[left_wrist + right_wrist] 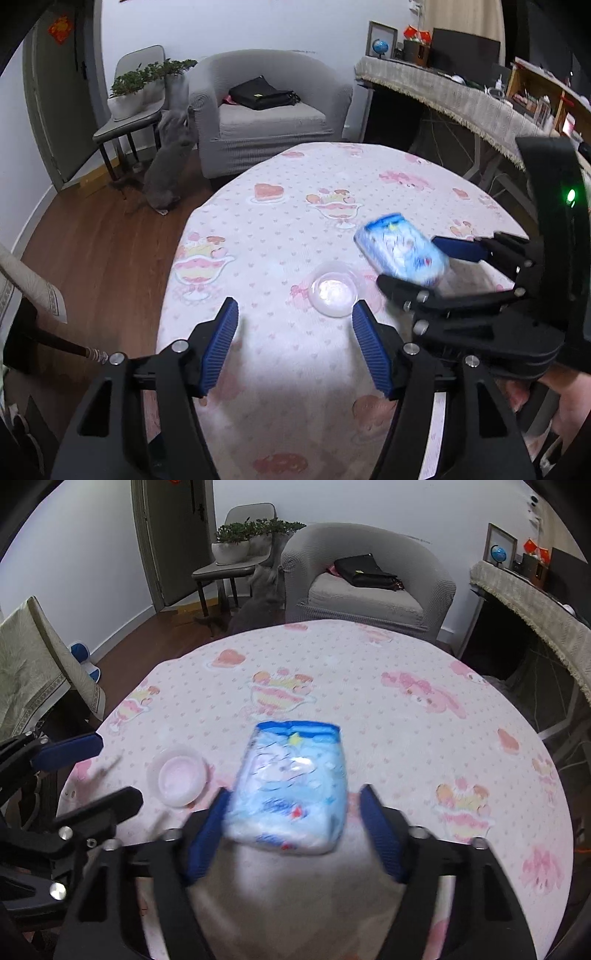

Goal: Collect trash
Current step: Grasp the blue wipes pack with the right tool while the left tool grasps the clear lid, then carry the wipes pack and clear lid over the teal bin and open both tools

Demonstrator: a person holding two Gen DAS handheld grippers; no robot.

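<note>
Your right gripper [291,827] has the packet; the cup waits.

Nearest you, your left gripper [291,325] hangs spread wide and empty over the table [280,229]. Just past its right finger sits the clear cup [334,293], untouched on the cloth. Your right gripper's fingers flank the blue-white packet [293,790], raised off the table; blur leaves it unclear whether they are actually clamped on it. No bin shows in either view. By my reckoning one piece is in hand, the cup remains, and nothing is binned yet. Beyond stands the armchair [266,114].
</note>
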